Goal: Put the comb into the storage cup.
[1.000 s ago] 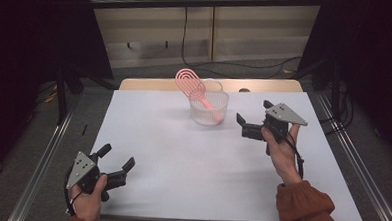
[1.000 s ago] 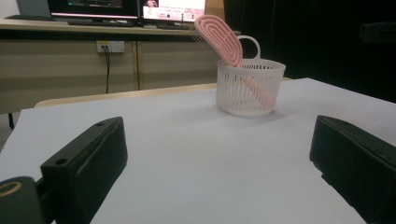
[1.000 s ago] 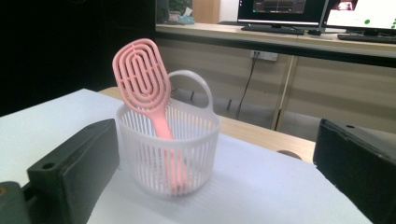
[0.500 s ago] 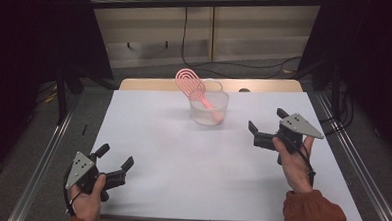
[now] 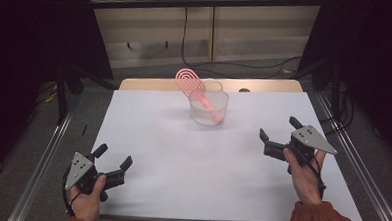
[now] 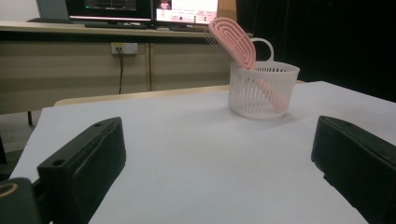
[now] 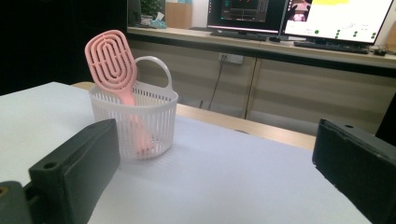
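A small white slotted basket (image 5: 208,107) (image 6: 263,88) (image 7: 134,119) stands upright at the far middle of the white table (image 5: 202,156). A pink vented hairbrush (image 5: 191,85) (image 6: 233,39) (image 7: 111,63) leans in it, handle down, head sticking out toward the left. My left gripper (image 5: 113,161) (image 6: 219,172) rests open at the near left corner, held by a hand, nothing between its jaws. My right gripper (image 5: 279,133) (image 7: 215,168) is open at the right side, also empty, well apart from the basket.
A bare wooden strip (image 5: 265,85) runs along the table's far edge. Metal rails (image 5: 41,164) flank both sides. Beyond the table stands a cabinet with monitors (image 7: 299,16) on it. A cable (image 5: 185,25) hangs down the far wall.
My right gripper has drawn back from beside the basket toward the near right, staying open. The left gripper, basket and brush have not moved.
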Demonstrator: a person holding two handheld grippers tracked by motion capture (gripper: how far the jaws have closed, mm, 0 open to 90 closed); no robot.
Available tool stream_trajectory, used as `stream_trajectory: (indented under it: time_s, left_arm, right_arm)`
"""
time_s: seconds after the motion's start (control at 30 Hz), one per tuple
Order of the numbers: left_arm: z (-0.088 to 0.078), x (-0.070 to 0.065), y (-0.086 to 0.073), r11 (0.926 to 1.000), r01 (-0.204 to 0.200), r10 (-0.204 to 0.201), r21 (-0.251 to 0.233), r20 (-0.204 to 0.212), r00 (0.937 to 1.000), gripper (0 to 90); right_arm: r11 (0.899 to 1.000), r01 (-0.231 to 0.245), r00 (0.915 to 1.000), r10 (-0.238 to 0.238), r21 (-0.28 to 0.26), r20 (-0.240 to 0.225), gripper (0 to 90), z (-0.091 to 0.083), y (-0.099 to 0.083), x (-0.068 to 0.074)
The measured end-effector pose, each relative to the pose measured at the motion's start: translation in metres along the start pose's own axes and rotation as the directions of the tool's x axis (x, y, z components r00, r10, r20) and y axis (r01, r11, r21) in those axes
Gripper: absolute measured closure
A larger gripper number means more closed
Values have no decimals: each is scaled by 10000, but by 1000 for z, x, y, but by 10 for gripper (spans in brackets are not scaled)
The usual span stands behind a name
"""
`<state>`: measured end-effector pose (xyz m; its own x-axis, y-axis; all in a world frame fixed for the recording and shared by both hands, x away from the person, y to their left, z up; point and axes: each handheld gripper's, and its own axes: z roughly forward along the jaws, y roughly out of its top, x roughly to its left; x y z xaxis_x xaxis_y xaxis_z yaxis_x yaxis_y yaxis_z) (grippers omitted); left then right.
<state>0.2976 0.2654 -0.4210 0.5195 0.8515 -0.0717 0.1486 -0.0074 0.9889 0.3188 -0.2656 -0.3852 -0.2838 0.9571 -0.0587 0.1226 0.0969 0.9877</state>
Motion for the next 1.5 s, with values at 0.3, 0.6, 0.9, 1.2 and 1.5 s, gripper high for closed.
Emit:
stream_trajectory:
  time_s: [0.3,0.6,0.9,1.2,1.5]
  left_arm:
    - [0,-1,0,10000,-70,70,21,87,9999,31]
    - [-1,-1,-1,9999,-164,164,37,28,9999,31]
    - [-2,-1,-1,9998,-191,191,103,64,9998,32]
    - [-5,-3,0,9999,-135,135,21,-98,9999,31]
    - [-5,-6,-2,9999,-153,155,73,-192,9997,31]
  right_arm:
    - [9999,116,9991,-121,106,402,3,-13,-9,-2]
    - [9990,-260,9995,253,357,194,0,-28,-18,-3]
    - [9991,-268,9995,262,323,199,0,-42,-22,-3]
    - [9967,-592,9974,569,549,434,1,-50,-39,-10]
    - [9969,-570,9954,525,548,796,3,-54,-50,-13]
